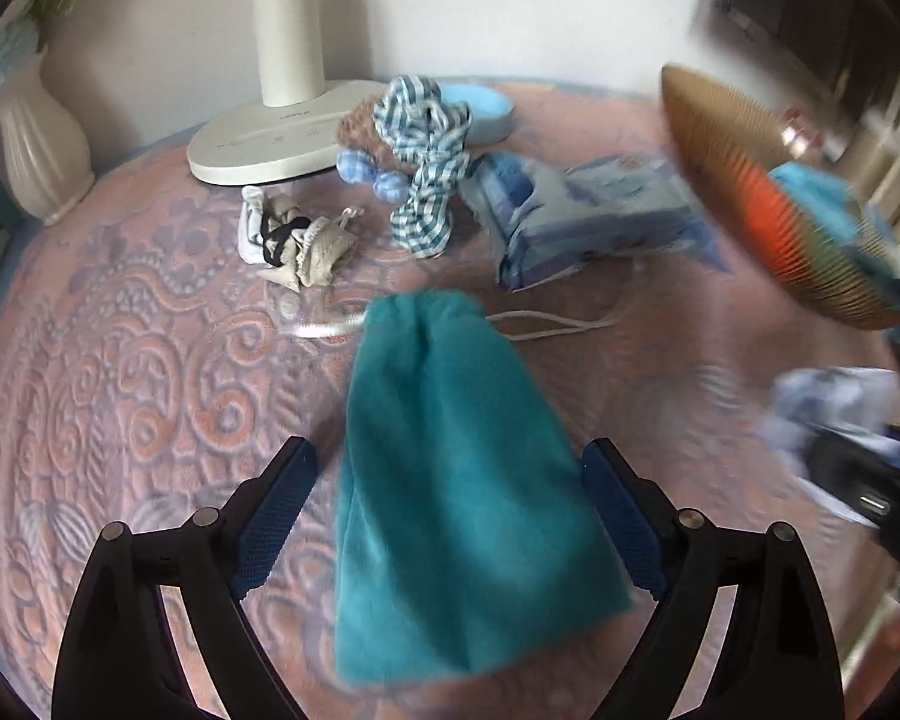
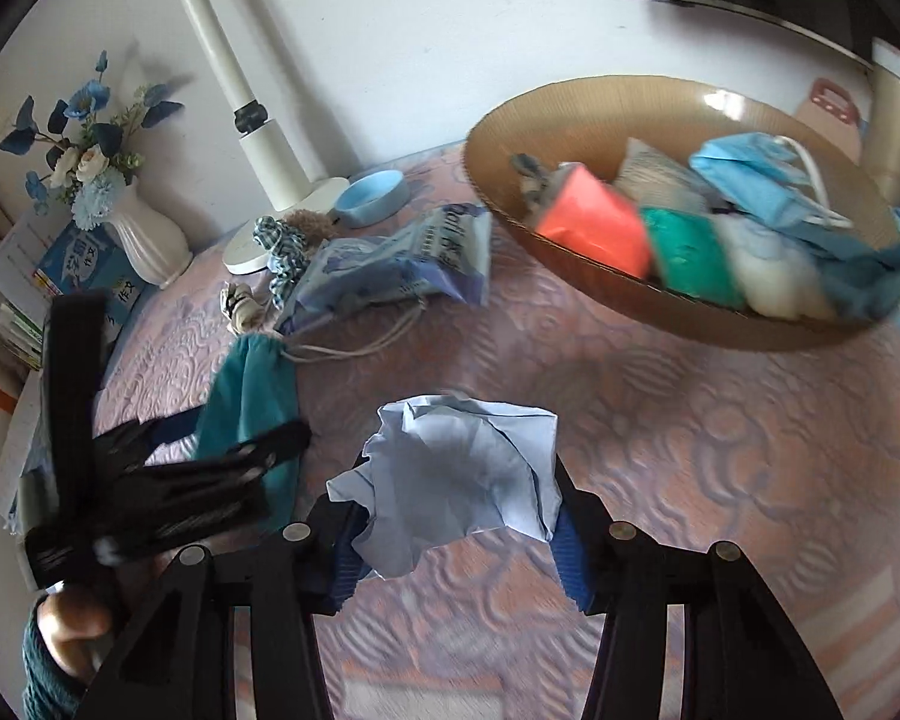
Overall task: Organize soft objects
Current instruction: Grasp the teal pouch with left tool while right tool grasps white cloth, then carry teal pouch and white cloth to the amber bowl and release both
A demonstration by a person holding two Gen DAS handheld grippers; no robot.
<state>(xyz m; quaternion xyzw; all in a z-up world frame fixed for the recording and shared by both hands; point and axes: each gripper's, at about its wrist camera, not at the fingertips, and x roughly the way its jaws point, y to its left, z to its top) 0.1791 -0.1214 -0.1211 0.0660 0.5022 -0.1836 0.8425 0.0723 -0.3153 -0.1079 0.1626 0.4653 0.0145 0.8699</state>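
Note:
A teal drawstring pouch (image 1: 450,468) lies flat on the patterned tablecloth between the fingers of my left gripper (image 1: 450,516). That gripper stands open and its pads are clear of the fabric. The right wrist view shows the pouch (image 2: 252,396) at the left. My right gripper (image 2: 456,516) is shut on a crumpled light blue cloth (image 2: 468,468), which also shows blurred at the right edge of the left wrist view (image 1: 828,408). A brown ribbed bowl (image 2: 570,87) at the back right holds several soft items in orange, teal, white and blue.
Behind the pouch lie a beige and black sock bundle (image 1: 300,246), a blue gingham cloth toy (image 1: 426,180) and a blue plastic package (image 1: 582,210). A white fan base (image 1: 258,144), a blue dish (image 1: 486,108) and a white vase (image 1: 36,150) stand along the wall.

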